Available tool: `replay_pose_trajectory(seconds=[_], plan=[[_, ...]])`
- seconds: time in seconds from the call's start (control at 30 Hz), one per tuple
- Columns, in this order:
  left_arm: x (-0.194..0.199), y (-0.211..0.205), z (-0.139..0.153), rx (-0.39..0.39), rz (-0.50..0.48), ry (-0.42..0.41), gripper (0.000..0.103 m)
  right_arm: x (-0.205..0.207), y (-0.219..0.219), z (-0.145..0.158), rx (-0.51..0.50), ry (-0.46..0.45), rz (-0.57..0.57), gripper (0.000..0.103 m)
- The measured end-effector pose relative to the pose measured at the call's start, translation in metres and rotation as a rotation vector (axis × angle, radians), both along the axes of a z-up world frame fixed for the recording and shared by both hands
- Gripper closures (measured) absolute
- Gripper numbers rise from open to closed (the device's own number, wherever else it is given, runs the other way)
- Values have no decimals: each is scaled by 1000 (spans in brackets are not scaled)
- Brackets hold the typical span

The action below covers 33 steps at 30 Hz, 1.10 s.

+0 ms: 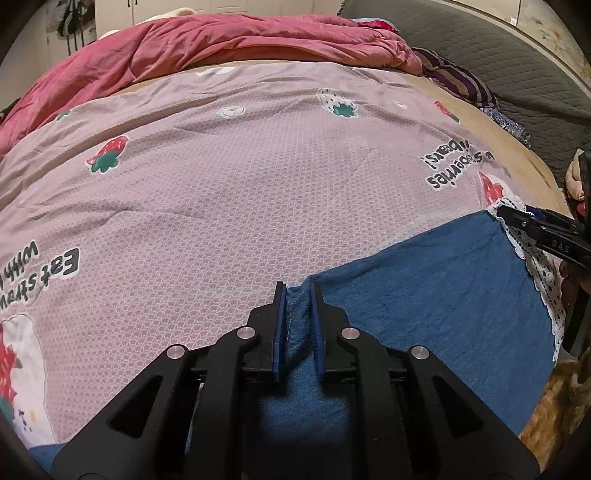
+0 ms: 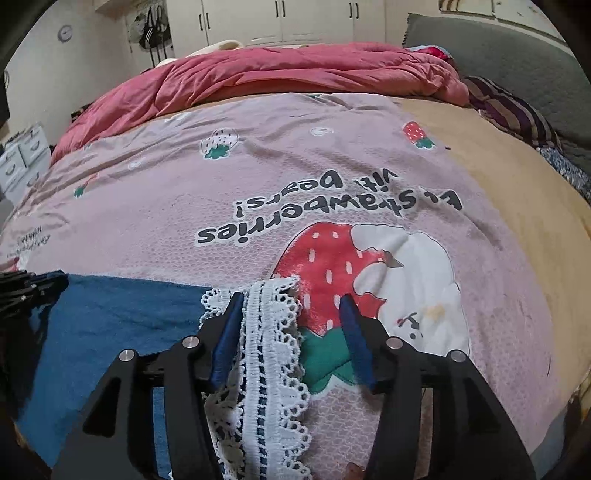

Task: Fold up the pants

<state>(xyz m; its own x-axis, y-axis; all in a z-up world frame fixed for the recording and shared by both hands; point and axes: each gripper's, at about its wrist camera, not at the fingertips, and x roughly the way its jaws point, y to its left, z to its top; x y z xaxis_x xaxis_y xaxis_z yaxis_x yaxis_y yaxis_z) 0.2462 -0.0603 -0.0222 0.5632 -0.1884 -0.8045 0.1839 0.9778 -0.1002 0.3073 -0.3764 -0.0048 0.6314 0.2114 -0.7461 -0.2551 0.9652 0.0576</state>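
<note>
Blue denim pants (image 1: 424,288) with a white lace hem (image 1: 539,273) lie folded flat on the bed's near edge. My left gripper (image 1: 297,286) is at the pants' left corner, its blue pads nearly together with a raised fold of denim pinched between them. In the right wrist view the same pants (image 2: 110,314) lie at lower left. My right gripper (image 2: 291,297) stands open over the lace hem (image 2: 266,350), which lies loose along its left finger without being pressed. Each gripper shows at the edge of the other's view: the right gripper (image 1: 543,229) and the left gripper (image 2: 22,288).
A pink strawberry-print cover (image 1: 240,192) spreads over the bed beyond the pants. A crumpled red quilt (image 2: 295,70) lies at the far side, a striped cloth (image 2: 517,110) and a grey padded headboard (image 2: 498,48) at the right. White wardrobes (image 2: 295,18) stand behind.
</note>
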Motion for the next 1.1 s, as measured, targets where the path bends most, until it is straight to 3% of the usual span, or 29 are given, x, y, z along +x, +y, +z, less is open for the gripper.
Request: replay_pose_trajectory(seconds=[0.2, 0.27, 0.63, 0.7, 0.73, 0.8, 0.93, 1.1], plan=[[-5, 1, 3, 1, 7, -11, 92, -10, -5, 7, 5, -46, -14, 49], [-7, 2, 6, 0, 11, -15, 88, -14, -8, 8, 3, -53, -23, 35], [-55, 9, 36, -3, 32, -111, 71, -65, -25, 35, 44, -196, -81, 36], [-67, 8, 38, -9, 31, -119, 70, -87, -21, 35, 50, -204, -56, 28], [-75, 7, 37, -14, 25, -116, 70, -97, -17, 35, 42, -206, -51, 16], [-89, 4, 35, -20, 11, -112, 69, -120, -5, 36, 31, -213, -26, 14], [-114, -2, 27, -7, -29, -86, 65, -145, 22, 35, 9, -182, 19, 14], [-136, -7, 14, 50, -52, -65, 59, -160, 45, 10, -13, -65, 46, 14]])
